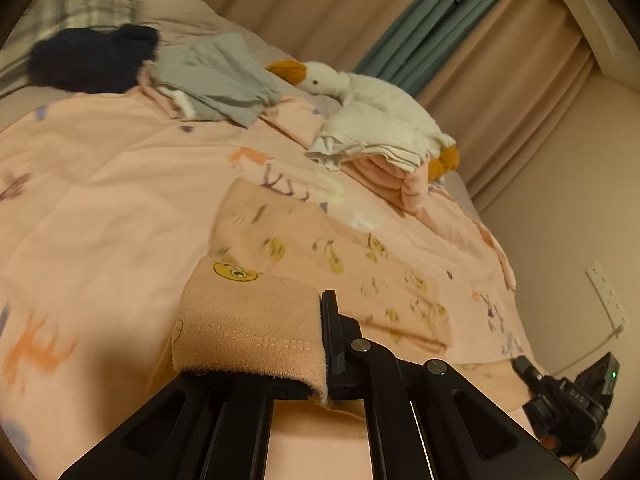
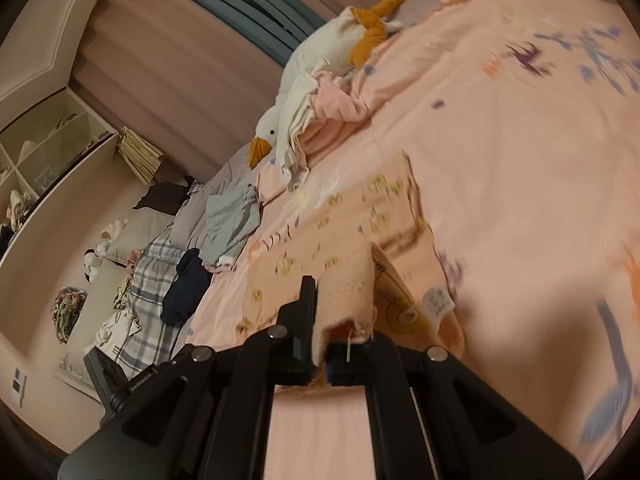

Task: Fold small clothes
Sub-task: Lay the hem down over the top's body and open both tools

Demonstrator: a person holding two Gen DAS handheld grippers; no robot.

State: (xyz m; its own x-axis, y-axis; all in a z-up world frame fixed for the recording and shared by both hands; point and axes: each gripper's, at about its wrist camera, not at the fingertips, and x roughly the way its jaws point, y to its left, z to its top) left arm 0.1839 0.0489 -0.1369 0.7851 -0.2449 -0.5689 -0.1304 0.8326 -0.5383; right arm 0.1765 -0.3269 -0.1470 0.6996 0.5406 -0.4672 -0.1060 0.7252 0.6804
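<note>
Now the near hem of the garment (image 1: 320,264) is pinched at each corner by the left gripper (image 1: 324,344) and the right gripper (image 2: 322,320), both clamped on cloth; beyond the fingers its length runs away across the bed (image 1: 100,184), equally near to both hands.

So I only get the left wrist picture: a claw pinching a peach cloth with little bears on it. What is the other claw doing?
Observer: The right claw is shut on another edge of that peach garment.
Operator: Anything on the cloth I miss?
Observer: A white care label shows on it, beside that claw.
Operator: And past the bed?
Observer: Open shelves stand against the wall.
</note>
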